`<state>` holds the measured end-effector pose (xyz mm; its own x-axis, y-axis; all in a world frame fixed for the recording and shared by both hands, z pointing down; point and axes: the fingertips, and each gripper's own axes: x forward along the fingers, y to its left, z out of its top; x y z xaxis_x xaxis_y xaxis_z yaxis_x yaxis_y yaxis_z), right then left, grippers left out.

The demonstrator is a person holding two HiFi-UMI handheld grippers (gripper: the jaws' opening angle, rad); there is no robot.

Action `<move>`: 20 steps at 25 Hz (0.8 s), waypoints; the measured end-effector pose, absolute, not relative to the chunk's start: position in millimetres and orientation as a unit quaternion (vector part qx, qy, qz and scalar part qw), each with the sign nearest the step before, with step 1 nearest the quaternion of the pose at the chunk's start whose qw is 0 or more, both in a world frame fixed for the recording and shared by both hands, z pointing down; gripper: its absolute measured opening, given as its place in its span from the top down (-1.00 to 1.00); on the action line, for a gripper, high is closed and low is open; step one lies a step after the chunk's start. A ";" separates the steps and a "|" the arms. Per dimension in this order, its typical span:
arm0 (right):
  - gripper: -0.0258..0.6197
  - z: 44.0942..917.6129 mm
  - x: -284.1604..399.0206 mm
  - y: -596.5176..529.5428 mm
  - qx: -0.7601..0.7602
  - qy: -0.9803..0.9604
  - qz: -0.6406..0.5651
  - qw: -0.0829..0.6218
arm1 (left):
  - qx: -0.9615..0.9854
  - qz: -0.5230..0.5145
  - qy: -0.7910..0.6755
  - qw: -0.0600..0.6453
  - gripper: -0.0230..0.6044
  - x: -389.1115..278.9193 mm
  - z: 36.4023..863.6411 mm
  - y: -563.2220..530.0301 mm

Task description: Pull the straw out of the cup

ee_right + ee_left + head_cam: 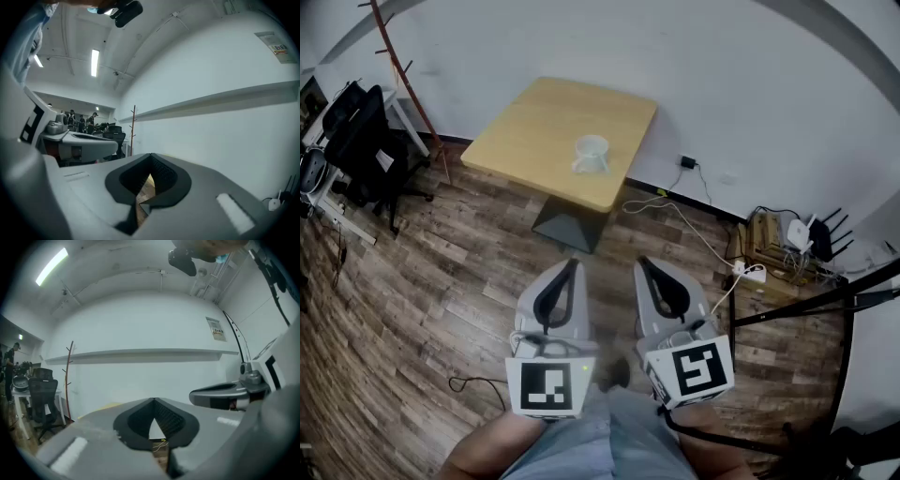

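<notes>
Standing well back from the wooden table, with bare floorboards in between. Holding the left gripper and the right gripper side by side, level, both aimed toward the table. Showing each one pinched fully together at the tips, with nothing caught in either, only floor peeking through the gap behind. Spotting the white cup up ahead, sitting close to the table's right-hand edge, roughly midway along it, well apart from both grippers. Can't pick out the straw at this range, so no calling its lean. Probably poking up out of the cup's mouth, which would mean a pull along its length, upward. Lining up almost dead ahead of the left gripper and a shade inside the right, so likely handing the left the shorter reach. Needs a walk in and a parting of jaws before any grab.
</notes>
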<state>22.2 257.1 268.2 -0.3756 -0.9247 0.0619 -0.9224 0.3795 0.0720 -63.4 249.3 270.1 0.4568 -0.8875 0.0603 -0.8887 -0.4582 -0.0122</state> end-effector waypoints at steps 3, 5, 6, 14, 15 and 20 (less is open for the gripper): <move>0.91 268.4 25.3 256.2 0.555 -0.830 -0.012 0.045 | 0.852 0.025 -0.522 0.011 0.86 -60.2 268.7 248.8; 0.91 269.5 28.4 257.3 0.553 -0.832 -0.009 0.044 | 0.852 0.025 -0.523 0.011 0.86 -57.8 268.9 250.0; 0.91 269.5 29.7 257.6 0.552 -0.833 -0.009 0.042 | 0.851 0.026 -0.524 0.011 0.86 -57.1 268.7 249.8; 0.90 274.6 40.8 258.8 0.537 -0.843 0.000 0.044 | 0.836 0.023 -0.548 0.003 0.86 -57.6 262.4 242.7; 0.90 278.2 42.2 258.9 0.533 -0.845 0.005 0.049 | 0.835 0.027 -0.550 0.004 0.86 -55.3 264.1 244.5; 0.90 284.3 48.2 252.2 0.509 -0.860 0.029 0.036 | 0.830 0.059 -0.555 0.003 0.86 -40.7 275.7 248.5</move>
<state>48.2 252.2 284.3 -0.4793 -0.8729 0.0909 -0.8770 0.4802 -0.0125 -40.7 248.5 275.7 0.3769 -0.9207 0.1016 -0.9213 -0.3840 -0.0614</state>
